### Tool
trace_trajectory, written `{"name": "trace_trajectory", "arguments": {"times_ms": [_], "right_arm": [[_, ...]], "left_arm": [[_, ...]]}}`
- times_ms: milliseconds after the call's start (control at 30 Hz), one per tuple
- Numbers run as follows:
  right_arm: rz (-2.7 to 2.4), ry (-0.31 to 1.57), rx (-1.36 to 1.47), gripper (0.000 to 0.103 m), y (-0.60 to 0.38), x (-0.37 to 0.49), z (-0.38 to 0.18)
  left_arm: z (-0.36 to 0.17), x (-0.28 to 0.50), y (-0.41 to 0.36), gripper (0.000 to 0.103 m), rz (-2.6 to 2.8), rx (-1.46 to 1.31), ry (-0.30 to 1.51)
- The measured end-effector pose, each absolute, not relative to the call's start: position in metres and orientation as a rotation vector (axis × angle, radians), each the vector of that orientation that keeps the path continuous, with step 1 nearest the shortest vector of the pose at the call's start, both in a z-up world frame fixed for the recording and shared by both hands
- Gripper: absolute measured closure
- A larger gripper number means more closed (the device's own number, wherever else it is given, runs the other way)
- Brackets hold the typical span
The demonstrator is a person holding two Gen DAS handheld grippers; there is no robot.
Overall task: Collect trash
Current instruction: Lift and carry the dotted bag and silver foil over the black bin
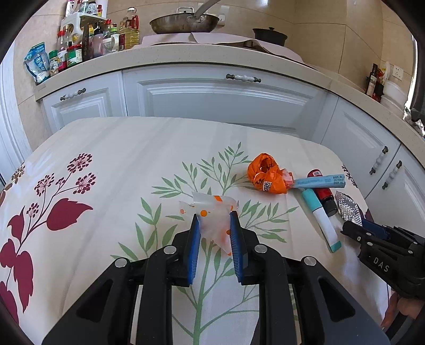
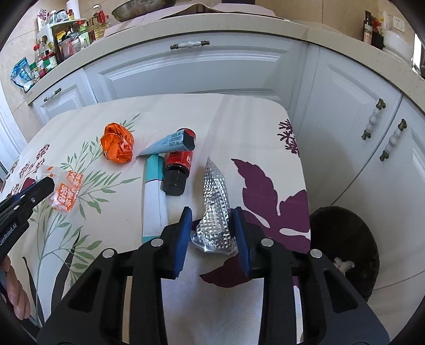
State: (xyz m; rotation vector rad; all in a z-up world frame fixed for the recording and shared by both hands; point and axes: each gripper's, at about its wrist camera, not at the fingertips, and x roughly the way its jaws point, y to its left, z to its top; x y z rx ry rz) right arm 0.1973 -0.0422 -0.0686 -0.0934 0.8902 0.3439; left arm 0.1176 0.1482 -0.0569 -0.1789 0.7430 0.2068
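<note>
On the floral tablecloth (image 1: 106, 164) lie several pieces of trash. My left gripper (image 1: 214, 220) is shut on a clear wrapper with orange print (image 1: 212, 212); it also shows in the right wrist view (image 2: 65, 192). My right gripper (image 2: 213, 217) is shut on a silver foil wrapper (image 2: 216, 212), seen in the left wrist view too (image 1: 349, 209). A crumpled orange wrapper (image 1: 265, 173) (image 2: 118, 144), a light blue tube (image 1: 320, 181) (image 2: 164, 144), a white and teal tube (image 1: 322, 221) (image 2: 152, 196) and a small red bottle with a black cap (image 1: 324, 192) (image 2: 176, 169) lie between the grippers.
A dark trash bin (image 2: 345, 246) stands on the floor right of the table. White kitchen cabinets (image 1: 212, 93) run behind, with bottles and jars (image 1: 79, 45) and a pan (image 1: 184, 22) on the counter.
</note>
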Motion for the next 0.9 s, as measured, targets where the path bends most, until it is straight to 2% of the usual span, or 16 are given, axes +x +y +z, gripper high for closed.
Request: {"name": "trace_trajectory", "arguments": {"times_ms": [600,900], "right_arm": [[0.361,0.800,-0.074,0.072,-0.051,0.175,-0.052],[0.364,0.714,-0.041,0.072,-0.069,0.157,-0.027]], "left_arm": [[-0.051,0.107,0.144,0.081,0.206,-0.168,0.724],[-0.035,0.099,0.131,0.081,0.184,-0.159,0.692]]}}
